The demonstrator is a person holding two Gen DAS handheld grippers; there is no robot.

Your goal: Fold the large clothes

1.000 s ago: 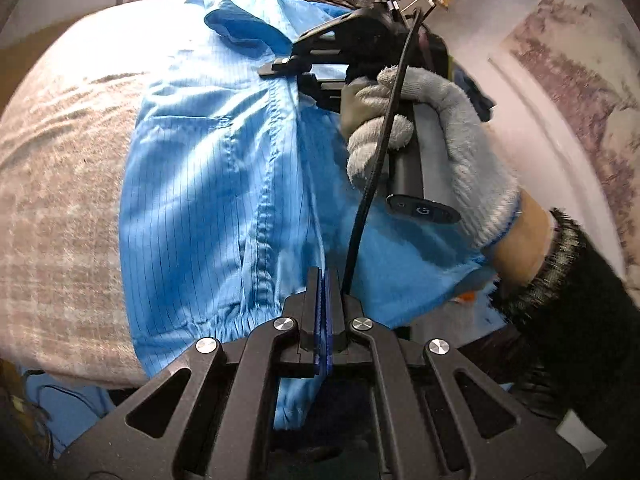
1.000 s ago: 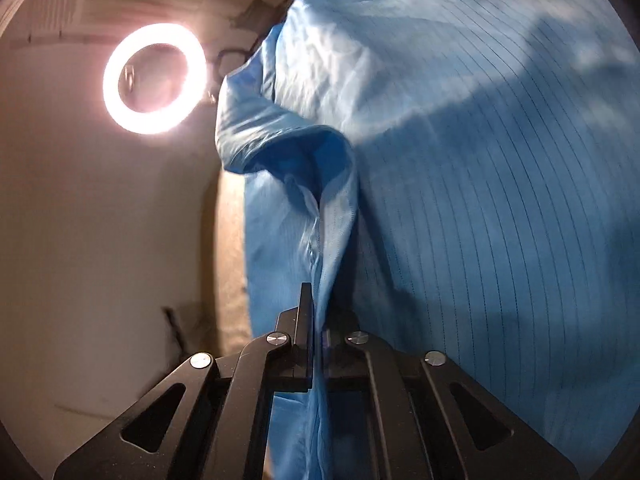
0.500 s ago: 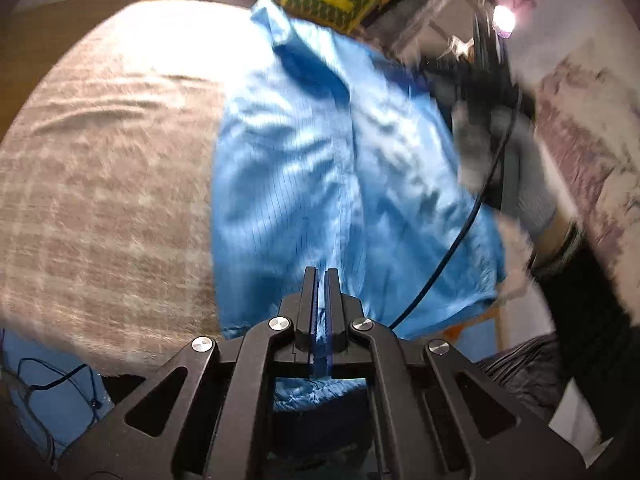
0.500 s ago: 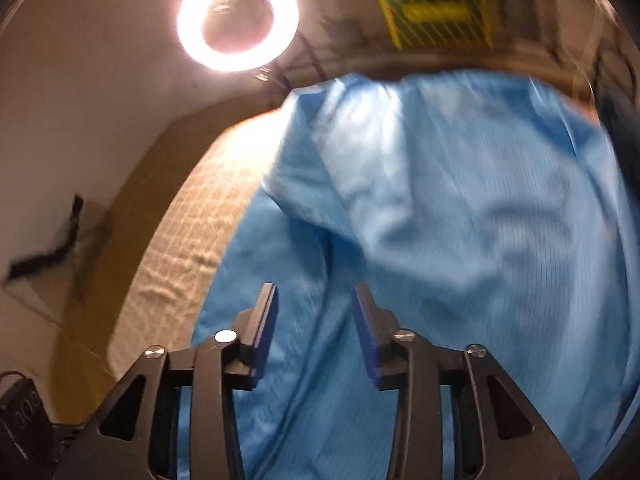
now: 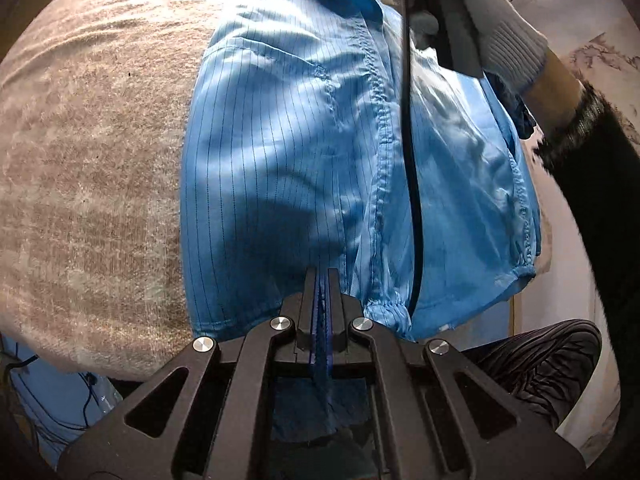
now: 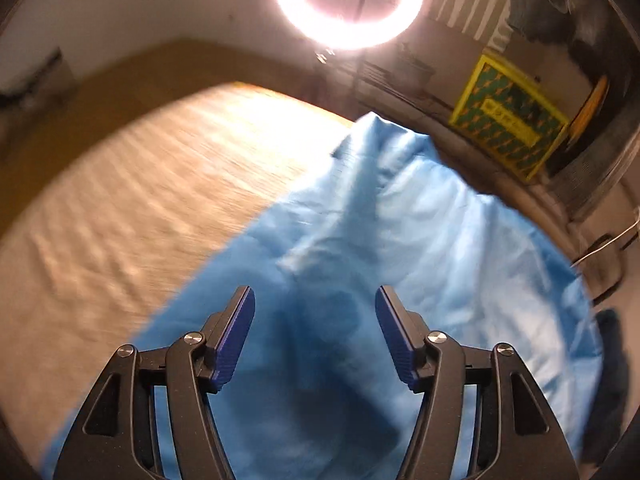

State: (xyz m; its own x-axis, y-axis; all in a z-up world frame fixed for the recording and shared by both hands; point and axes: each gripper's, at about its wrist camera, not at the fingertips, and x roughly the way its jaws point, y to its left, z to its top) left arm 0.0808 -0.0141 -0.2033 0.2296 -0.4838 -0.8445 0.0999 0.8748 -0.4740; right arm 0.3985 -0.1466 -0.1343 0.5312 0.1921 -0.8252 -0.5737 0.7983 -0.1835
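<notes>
1. The big blue garment (image 5: 312,152) is a pinstriped work coat with a stitched front placket. It's lying mostly flat on the beige checked blanket (image 5: 92,168), with its gathered hem end hanging toward the near edge.
2. The left gripper (image 5: 322,308) is pressed tight together, pinching a bit of the blue fabric right at the hem. You can see the cloth squeezed between the two pads and trailing back under the tool.
3. The right gripper (image 6: 316,320) has just been opening. Its jaws are spread now with nothing between them, just the coat lying below. From the left wrist view it's up near the collar end, held in a grey knit glove (image 5: 480,16), with its black cable (image 5: 408,152) trailing down across the fabric.
4. So I'd say we're between folds: one side looks laid over, the right has dropped its corner, and the left is hanging onto the hem.
5. My guess for the next move is that the right needs a fresh grab on an edge or corner level with the left's pinch. That way both ends lift together and the panel doesn't twist. The right wrist view is pretty smeared, so I can't pick out the exact edge.
</notes>
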